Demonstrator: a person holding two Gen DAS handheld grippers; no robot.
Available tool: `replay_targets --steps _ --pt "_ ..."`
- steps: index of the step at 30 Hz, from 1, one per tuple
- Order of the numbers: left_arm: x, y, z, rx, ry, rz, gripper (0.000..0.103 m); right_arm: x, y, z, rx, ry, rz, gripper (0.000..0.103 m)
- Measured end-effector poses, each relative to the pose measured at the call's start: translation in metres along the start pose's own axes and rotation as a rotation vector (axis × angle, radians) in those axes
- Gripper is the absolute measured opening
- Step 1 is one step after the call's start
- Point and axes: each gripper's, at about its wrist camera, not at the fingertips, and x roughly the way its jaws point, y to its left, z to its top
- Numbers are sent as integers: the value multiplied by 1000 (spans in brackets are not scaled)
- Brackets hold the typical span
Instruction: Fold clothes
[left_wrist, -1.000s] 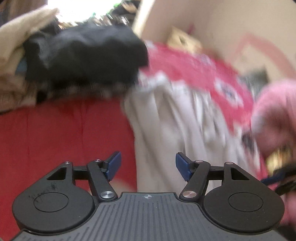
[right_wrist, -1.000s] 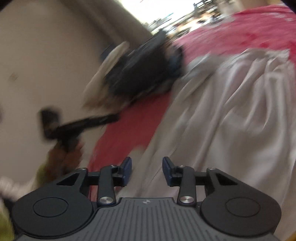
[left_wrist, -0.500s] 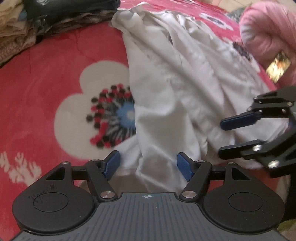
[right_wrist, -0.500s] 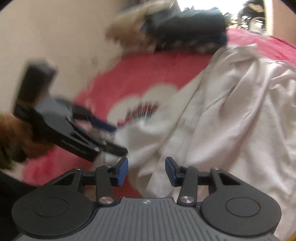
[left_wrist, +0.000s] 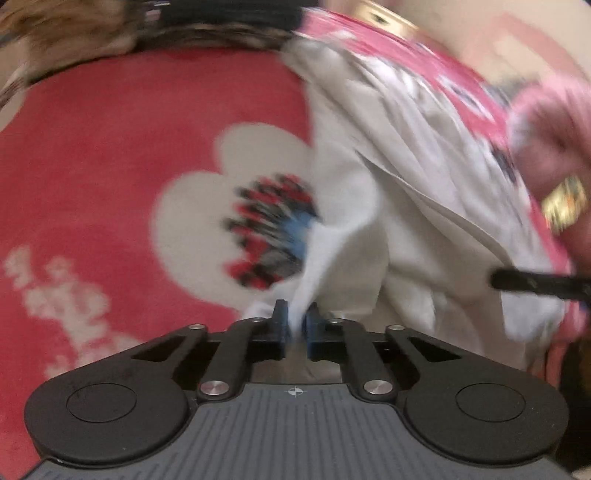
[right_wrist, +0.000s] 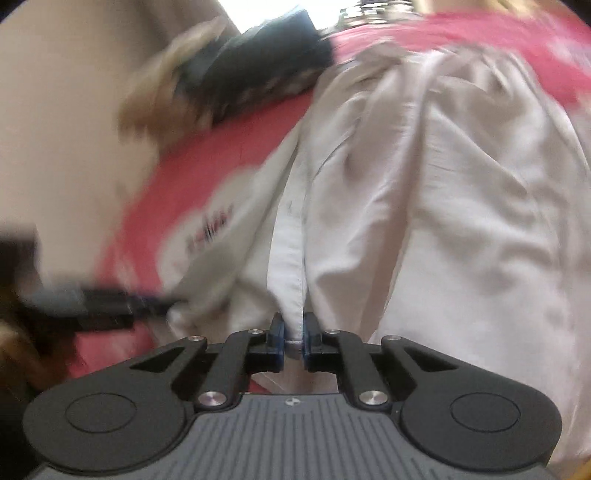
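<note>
Pinching a fold of the white shirt (left_wrist: 436, 229), the left gripper (left_wrist: 295, 325) is clenched on cloth at six o'clock in its view. The right gripper (right_wrist: 293, 338) likewise clamps a hem of the shirt (right_wrist: 443, 206). It lies crumpled on a red flowered blanket (left_wrist: 110, 147), with a blurred pile of dark clothes (right_wrist: 258, 70) at eleven o'clock.

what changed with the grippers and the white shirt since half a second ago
Both grippers have closed. The left gripper, open half a second ago, now pinches an edge of the white shirt; the right gripper has likewise shut on a fold of it. The cloth rises into each pair of fingers. The shirt otherwise stays spread on the red flowered blanket, and the dark pile of clothes stays at the far end.
</note>
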Motion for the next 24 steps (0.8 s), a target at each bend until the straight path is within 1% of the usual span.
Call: replay_targets --steps 3,6,8,10,11,13,14,15,16,17,18,19,20,21,22,23,24 --pt "-27 29 25 -106 -60 20 4 -9 -26 9 194 -43 122 10" --pt "-62 58 54 -152 -160 85 3 -14 -38 15 313 -69 210 10" --pt "-80 74 73 -158 -212 164 3 -13 -41 18 362 -84 269 10" --pt "-87 91 90 -141 -247 277 3 -11 -42 20 397 -94 314 10" --pt "-88 100 97 -136 -256 333 3 -10 -43 21 414 -95 333 10" --pt "-81 121 104 -155 -238 399 5 -5 -45 22 441 -90 349 10" --pt "-75 127 105 -182 -211 376 5 -4 -45 22 443 -87 348 10" --pt "-70 132 104 -208 -184 345 9 -3 -45 22 443 -85 346 10" --pt "-64 131 101 -226 -162 281 22 -3 -45 22 443 -83 344 10" --pt "-59 124 96 -221 -148 215 30 -2 -45 21 442 -81 342 10" --pt "-52 113 89 -195 -134 155 42 -1 -45 21 442 -78 340 10" --pt "-45 100 83 -155 -113 100 51 -1 -44 21 442 -76 338 10" --pt "-37 85 76 -114 -88 44 55 0 -44 21 442 -74 335 10" --pt "-28 72 70 -80 -58 -8 66 1 -44 20 441 -72 333 10" --pt "-18 61 65 -56 -27 -46 73 1 -44 20 441 -69 331 10" --pt "-8 50 60 -32 2 -77 74 2 -44 20 441 -67 329 10" --pt "2 41 55 -5 24 -81 74 2 -44 20 440 -65 327 10"
